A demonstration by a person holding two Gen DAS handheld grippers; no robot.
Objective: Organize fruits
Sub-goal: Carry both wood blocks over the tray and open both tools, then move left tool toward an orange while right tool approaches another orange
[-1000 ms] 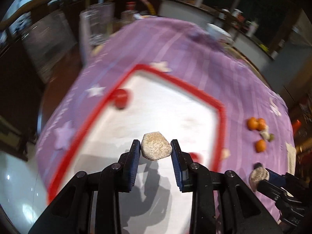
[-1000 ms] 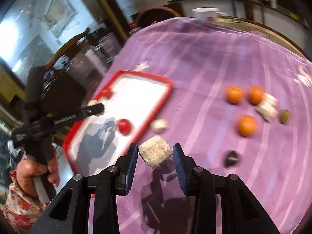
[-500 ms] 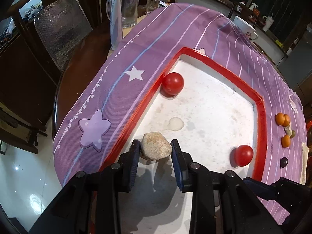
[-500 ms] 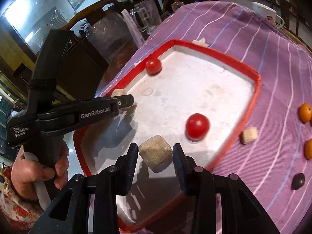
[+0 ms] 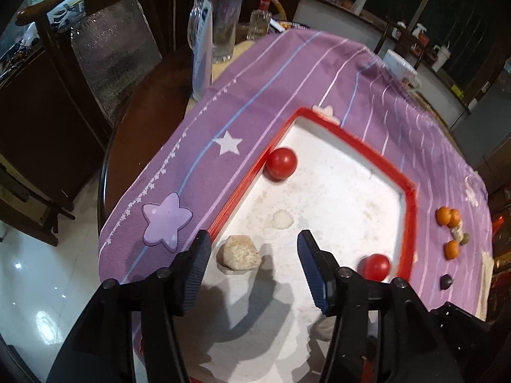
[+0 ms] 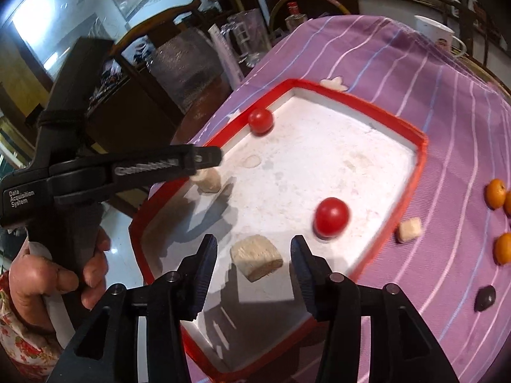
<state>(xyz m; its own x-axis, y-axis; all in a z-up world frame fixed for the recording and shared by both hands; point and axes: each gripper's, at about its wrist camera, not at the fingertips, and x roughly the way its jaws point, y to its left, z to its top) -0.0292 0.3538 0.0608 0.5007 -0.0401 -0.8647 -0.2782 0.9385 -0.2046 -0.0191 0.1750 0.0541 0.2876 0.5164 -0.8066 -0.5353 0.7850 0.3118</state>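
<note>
Fingers of both grippers spread wide around rough beige chunks (image 5: 239, 253) (image 6: 256, 257) on the red-rimmed tray (image 5: 410, 210).

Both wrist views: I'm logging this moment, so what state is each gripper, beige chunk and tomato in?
left gripper: open, holds nothing
right gripper: open, holds nothing
left beige chunk: resting in tray
right beige chunk: resting in tray
two tomatoes: lying in tray

A glass pitcher (image 5: 223, 28) and small bottle (image 5: 259, 19) stand past the purple striped cloth (image 5: 287, 73); a white mug (image 5: 400, 68) sits farther right.
</note>
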